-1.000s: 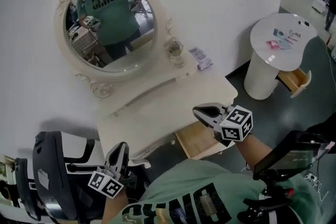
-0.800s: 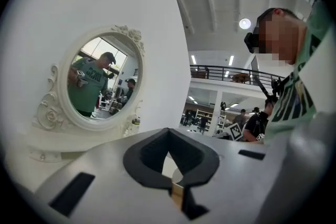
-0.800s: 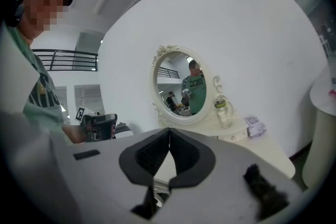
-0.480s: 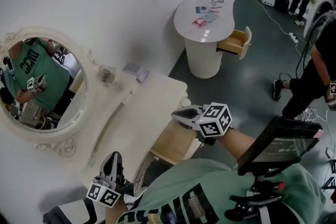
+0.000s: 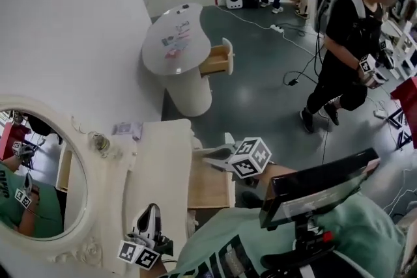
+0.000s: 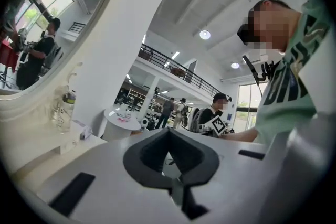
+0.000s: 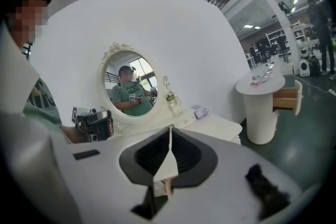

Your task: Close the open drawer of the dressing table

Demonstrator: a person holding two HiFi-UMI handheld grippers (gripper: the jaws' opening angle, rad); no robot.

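The white dressing table (image 5: 163,159) stands at the left against the wall, its oval mirror (image 5: 39,195) beside it. Its wooden drawer (image 5: 210,189) stands pulled out on the side toward me. My right gripper (image 5: 199,154) hovers just above the drawer's far end, shut and holding nothing, pointing at the table's edge. My left gripper (image 5: 152,209) is low by the table's near corner, jaws together, also holding nothing. In the right gripper view the jaws (image 7: 169,129) meet in front of the table (image 7: 218,124) and mirror (image 7: 128,89); the drawer is hidden there. The left gripper (image 6: 168,131) looks along the tabletop.
A small glass bottle (image 5: 99,142) and a little box (image 5: 127,130) sit on the table by the mirror. A round white stand (image 5: 176,42) with its own open drawer (image 5: 217,58) is beyond. A person (image 5: 348,42) walks on the grey floor. A dark screen (image 5: 319,185) hangs at my chest.
The head view has swung right, so the mirror now sits at lower left. My right gripper has sunk closer to the open drawer. The left gripper stays low by the table. The drawer is still out.
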